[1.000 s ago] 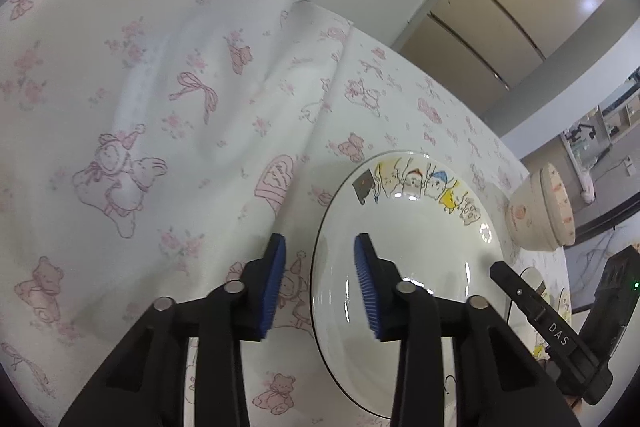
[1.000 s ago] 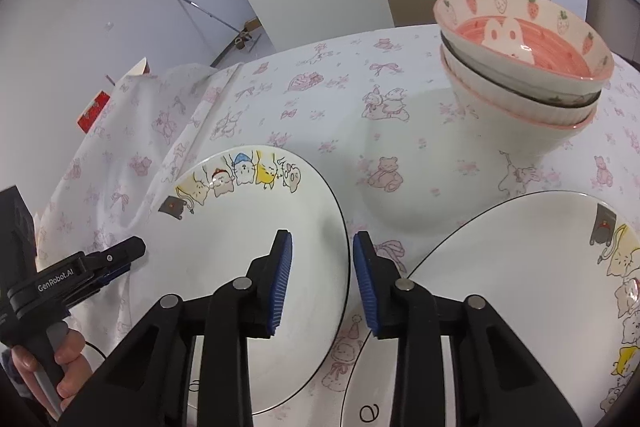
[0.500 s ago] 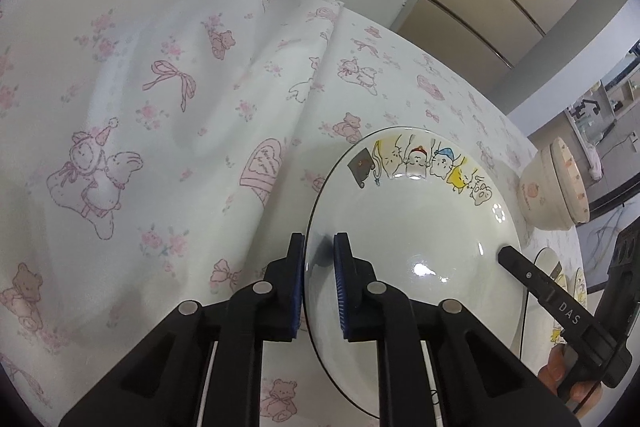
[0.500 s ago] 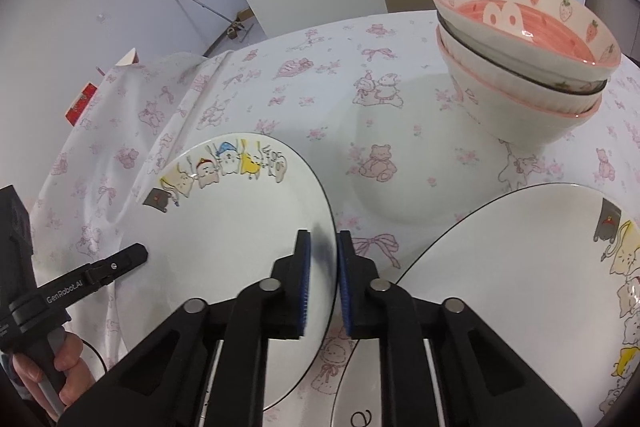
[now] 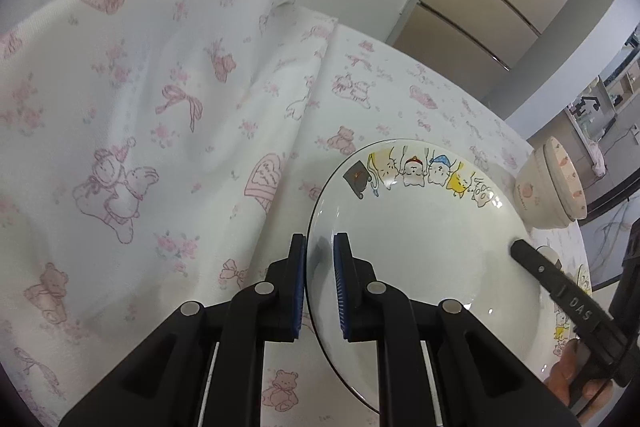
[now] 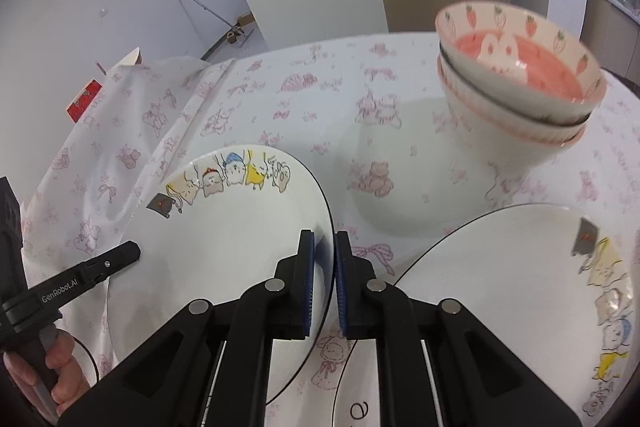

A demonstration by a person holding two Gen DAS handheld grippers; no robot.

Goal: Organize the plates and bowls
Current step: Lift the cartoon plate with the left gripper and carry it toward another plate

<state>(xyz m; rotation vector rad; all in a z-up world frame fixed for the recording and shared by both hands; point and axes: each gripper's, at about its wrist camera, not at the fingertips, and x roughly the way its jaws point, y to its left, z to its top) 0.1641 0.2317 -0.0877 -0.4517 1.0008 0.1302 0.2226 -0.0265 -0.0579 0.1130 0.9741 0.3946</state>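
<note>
Both my tongs, left (image 5: 320,291) and right (image 6: 324,285), have just been closing and now pinch opposite edges of the cartoon plate (image 6: 224,247), which lies on the cloth-covered surface (image 6: 320,95) beside a second plate (image 6: 500,287) and the stacked strawberry bowls (image 6: 520,99). Glazed ceramic, I judge: stiff, heavy, slick, breakable, so grip the rim squarely and lift level.

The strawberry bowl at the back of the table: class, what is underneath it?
The strawberry bowl sits nested in a second pink-rimmed bowl, which stands on the tablecloth. The lower bowl's inside is covered, so its contents cannot be seen.
</note>
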